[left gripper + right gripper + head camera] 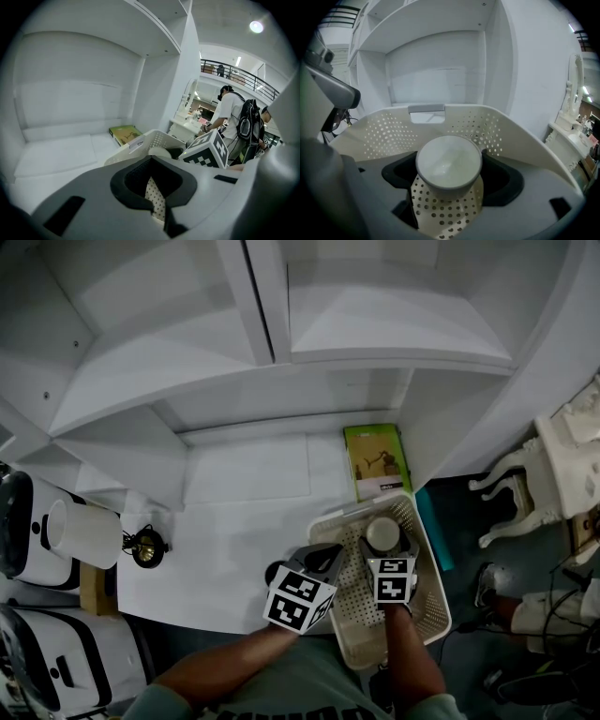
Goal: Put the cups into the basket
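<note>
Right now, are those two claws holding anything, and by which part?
The right gripper holds a white cup by its sides, inside the basket. The left gripper holds nothing.

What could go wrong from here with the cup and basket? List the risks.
The basket seems to overhang the table at its front edge, so pressing down with the cup could tip it off. The right gripper holds the cup upright inside the basket. Released too high, it may topple. The left gripper sits close to the rim and could shove the basket.
</note>
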Action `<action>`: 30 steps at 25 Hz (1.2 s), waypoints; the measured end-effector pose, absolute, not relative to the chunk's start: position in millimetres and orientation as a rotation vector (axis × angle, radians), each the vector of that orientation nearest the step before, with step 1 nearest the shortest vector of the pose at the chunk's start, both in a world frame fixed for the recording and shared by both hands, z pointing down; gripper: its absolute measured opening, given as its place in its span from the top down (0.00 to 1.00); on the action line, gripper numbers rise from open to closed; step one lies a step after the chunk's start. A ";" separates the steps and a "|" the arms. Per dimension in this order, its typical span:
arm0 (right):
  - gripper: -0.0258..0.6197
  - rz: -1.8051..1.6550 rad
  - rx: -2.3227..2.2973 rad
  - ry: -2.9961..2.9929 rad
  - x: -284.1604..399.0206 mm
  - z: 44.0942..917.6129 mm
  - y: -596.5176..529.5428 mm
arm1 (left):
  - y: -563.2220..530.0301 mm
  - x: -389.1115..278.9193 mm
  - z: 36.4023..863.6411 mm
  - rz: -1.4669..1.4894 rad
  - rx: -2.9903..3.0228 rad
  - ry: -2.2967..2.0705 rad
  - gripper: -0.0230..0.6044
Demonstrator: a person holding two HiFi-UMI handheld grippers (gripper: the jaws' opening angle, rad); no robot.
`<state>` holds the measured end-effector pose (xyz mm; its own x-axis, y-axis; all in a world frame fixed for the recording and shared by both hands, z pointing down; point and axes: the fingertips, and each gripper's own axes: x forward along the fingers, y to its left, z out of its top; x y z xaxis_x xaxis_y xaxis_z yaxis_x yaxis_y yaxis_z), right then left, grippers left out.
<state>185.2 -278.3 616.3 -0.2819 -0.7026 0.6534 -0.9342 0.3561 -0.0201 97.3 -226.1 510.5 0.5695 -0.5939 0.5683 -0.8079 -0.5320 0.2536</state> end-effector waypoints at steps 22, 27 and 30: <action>0.35 0.625 1.437 -2.066 194.2 621.6 -277.9 | -224.0 104.6 505.7 0.549 2.345 -1.056 0.95; 0.35 0.611 1.477 -2.083 196.7 598.7 -272.2 | -222.5 105.8 501.5 0.528 2.359 -1.046 0.95; 0.35 0.592 1.495 -2.099 193.5 580.2 -263.7 | -220.0 106.6 497.6 0.513 2.374 -1.039 0.95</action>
<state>193.5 -263.7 580.2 -0.2783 -0.7366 0.6164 -0.9501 0.3055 -0.0639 106.6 -220.0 497.6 0.6384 -0.5708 0.5164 -0.7570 -0.5868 0.2874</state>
